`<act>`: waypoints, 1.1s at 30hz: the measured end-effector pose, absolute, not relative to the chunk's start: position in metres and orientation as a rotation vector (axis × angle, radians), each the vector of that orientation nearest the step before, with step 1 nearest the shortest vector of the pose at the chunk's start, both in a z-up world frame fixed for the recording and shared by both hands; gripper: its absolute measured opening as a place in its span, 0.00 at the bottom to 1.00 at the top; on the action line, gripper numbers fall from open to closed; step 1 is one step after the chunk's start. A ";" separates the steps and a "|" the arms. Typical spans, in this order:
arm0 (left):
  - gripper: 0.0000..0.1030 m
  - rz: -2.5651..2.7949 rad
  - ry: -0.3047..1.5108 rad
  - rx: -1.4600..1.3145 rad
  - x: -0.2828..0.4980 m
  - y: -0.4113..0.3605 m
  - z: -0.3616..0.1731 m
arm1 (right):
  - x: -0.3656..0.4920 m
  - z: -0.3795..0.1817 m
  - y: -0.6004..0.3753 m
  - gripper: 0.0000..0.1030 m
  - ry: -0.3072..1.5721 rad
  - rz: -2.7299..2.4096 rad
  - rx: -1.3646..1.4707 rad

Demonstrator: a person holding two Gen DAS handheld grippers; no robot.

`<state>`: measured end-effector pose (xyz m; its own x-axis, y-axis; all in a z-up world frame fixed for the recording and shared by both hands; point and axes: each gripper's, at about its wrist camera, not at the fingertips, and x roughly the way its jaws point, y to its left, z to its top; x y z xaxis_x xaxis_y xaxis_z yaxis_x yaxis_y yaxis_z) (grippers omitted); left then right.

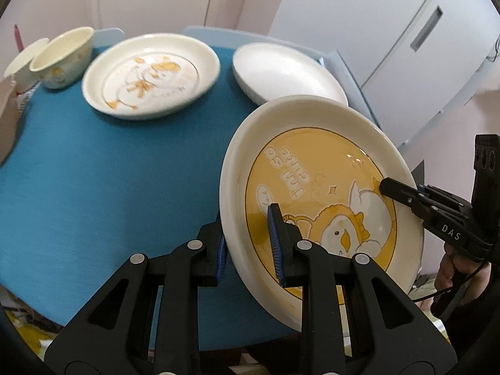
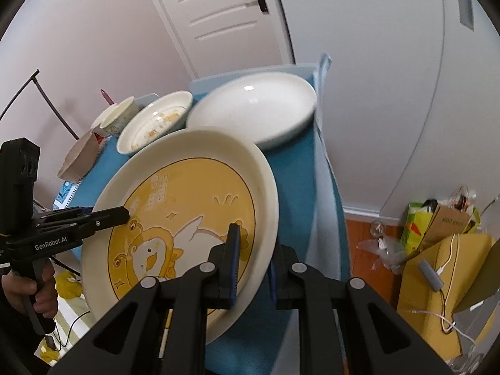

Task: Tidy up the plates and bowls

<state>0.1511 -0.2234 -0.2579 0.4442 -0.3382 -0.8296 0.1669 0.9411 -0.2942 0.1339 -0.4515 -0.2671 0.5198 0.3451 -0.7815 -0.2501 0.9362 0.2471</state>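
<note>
Both tongs, left tongs (image 1: 250, 240) and right tongs (image 2: 253, 265), clamp the yellow duck plate's (image 1: 315, 168) rim, tilted above the desk (image 1: 109, 187). Mid-carry, seemingly; next, stacking onto the cream duck plate (image 1: 150, 75) at 11 o'clock.

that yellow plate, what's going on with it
Both grippers are clamped on the rim of the yellow duck plate, the left gripper on one edge and the right gripper on the opposite edge, holding it tilted above the blue table. Another duck plate, a white dish and a small bowl sit further back.
</note>
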 end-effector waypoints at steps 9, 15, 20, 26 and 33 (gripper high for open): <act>0.20 -0.257 1.007 -0.180 0.138 -0.154 -0.208 | 0.138 -0.226 -0.393 0.14 0.909 0.411 0.099; 0.20 -0.202 0.998 -0.186 0.133 -0.082 -0.198 | 0.144 -0.217 -0.325 0.14 0.904 0.463 0.084; 0.20 -0.164 1.021 -0.195 0.135 -0.021 -0.207 | 0.150 -0.228 -0.264 0.14 0.930 0.501 0.081; 0.20 -0.154 1.064 -0.191 0.141 0.039 -0.232 | 0.156 -0.258 -0.199 0.14 0.977 0.506 0.099; 0.20 -0.191 1.107 -0.201 0.149 0.070 -0.274 | 0.154 -0.294 -0.162 0.14 1.017 0.456 0.113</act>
<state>0.1489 0.0704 -0.2744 0.4344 -0.2515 -0.8649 0.0525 0.9657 -0.2544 0.1542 -0.1623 -0.2935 0.4416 0.4178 -0.7940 -0.3148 0.9009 0.2989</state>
